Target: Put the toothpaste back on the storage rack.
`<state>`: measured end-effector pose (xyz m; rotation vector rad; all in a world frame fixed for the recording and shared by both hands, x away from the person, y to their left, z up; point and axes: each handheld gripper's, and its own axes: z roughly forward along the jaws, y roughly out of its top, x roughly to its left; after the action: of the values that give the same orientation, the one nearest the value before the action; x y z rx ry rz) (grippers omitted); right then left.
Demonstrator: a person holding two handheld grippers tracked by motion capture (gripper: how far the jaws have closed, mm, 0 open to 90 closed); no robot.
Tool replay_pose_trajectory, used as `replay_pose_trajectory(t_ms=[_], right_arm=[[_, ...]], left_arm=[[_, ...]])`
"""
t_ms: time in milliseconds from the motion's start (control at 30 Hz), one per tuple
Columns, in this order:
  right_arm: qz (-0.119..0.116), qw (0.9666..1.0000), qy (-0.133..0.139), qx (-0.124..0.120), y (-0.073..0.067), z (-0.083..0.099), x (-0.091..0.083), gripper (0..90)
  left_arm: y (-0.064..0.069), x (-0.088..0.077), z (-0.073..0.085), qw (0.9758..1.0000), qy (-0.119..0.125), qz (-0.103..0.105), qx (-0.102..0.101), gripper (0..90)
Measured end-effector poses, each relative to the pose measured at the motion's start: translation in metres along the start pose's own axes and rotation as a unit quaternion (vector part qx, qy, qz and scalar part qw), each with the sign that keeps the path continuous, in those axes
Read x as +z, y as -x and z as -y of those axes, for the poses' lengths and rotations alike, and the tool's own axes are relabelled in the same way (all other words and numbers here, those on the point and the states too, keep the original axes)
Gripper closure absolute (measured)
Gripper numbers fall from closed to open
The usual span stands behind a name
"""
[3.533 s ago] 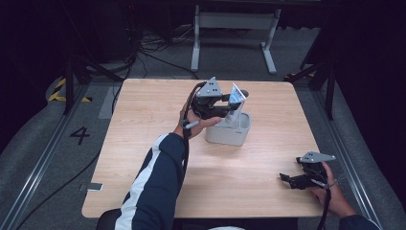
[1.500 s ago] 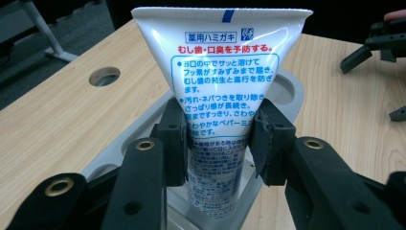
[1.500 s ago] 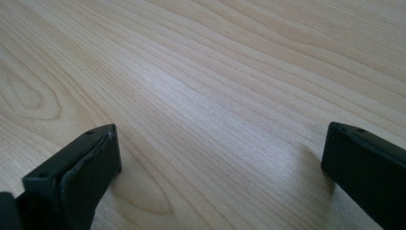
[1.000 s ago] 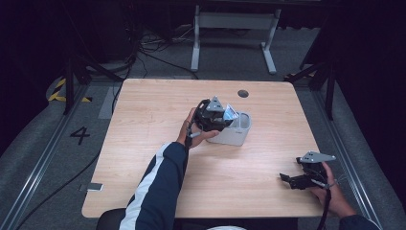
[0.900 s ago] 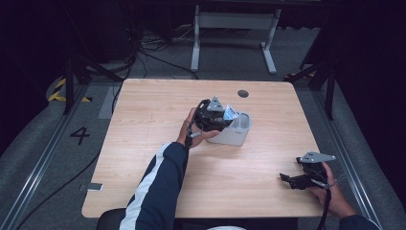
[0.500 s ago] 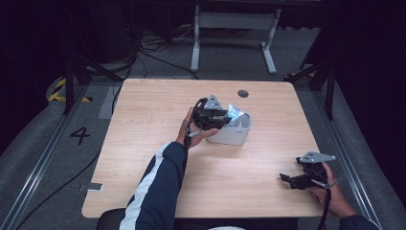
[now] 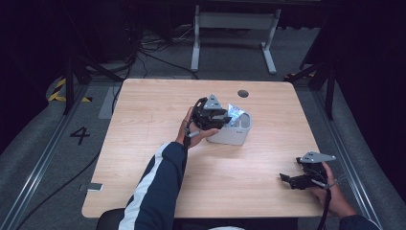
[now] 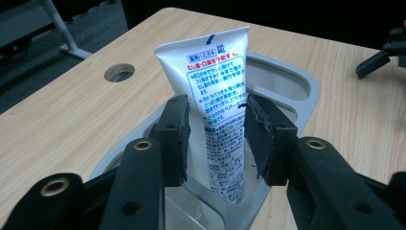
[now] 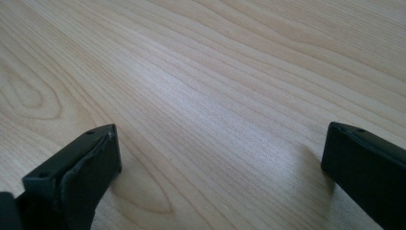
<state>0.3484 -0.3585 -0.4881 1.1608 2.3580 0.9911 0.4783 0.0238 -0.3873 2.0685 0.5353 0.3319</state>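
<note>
A wooden table [image 7: 143, 158] is carrying a grey holder [image 7: 237, 132] near its middle, where a white tube [image 8: 222, 103] printed with red and blue text is standing upright in one compartment. The left gripper [image 8: 215, 139] is hanging over the holder, jaws flanking the tube with gaps showing, while the right gripper [image 9: 220, 163] is resting wide open near the table's right edge

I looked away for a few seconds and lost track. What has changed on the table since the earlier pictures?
The left gripper came down from above the grey holder, lowering the white tube into one of its compartments. The tube now stands upright in it, and the pads flank it with a small gap on each side, so the grip looks released. The right gripper stayed open at the near right of the table, and the holder did not move.
</note>
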Motion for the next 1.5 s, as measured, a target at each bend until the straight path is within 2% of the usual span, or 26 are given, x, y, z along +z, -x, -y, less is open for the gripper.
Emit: replay_pose_trajectory(t_ms=[467,600,767,800,867,900,1100,1233,1300,1500], right_arm=[[0.000,1.0000,0.000,0.000,0.000,0.000,0.000,0.2],[0.000,1.0000,0.000,0.000,0.000,0.000,0.000,0.2],[0.000,1.0000,0.000,0.000,0.000,0.000,0.000,0.2],[0.000,1.0000,0.000,0.000,0.000,0.000,0.000,0.2],[0.000,1.0000,0.000,0.000,0.000,0.000,0.000,0.2],[0.000,1.0000,0.000,0.000,0.000,0.000,0.000,0.2],[0.000,1.0000,0.000,0.000,0.000,0.000,0.000,0.2],[0.000,1.0000,0.000,0.000,0.000,0.000,0.000,0.2],[0.000,1.0000,0.000,-0.001,0.000,0.000,0.000,0.2],[0.000,1.0000,-0.001,-0.002,0.000,0.000,-0.001,0.2]], left_arm=[[0.003,-0.015,-0.005,0.9999,0.000,-0.008,0.015,56.0],[0.004,-0.022,-0.006,0.9994,-0.005,-0.011,0.031,54.8],[0.006,-0.028,-0.007,0.9993,-0.009,-0.013,0.034,52.5],[0.005,-0.029,-0.007,0.9990,-0.012,-0.014,0.042,51.9],[0.006,-0.032,-0.006,0.9991,-0.013,-0.015,0.037,50.9],[0.006,-0.033,-0.006,0.9988,-0.016,-0.017,0.044,50.1],[0.008,-0.040,-0.002,0.9987,-0.021,-0.016,0.044,45.8],[0.009,-0.047,0.000,0.9974,-0.031,-0.025,0.059,41.8],[0.010,-0.049,0.000,0.9975,-0.034,-0.025,0.057,40.6],[0.012,-0.059,0.004,0.9955,-0.053,-0.035,0.071,38.5]])
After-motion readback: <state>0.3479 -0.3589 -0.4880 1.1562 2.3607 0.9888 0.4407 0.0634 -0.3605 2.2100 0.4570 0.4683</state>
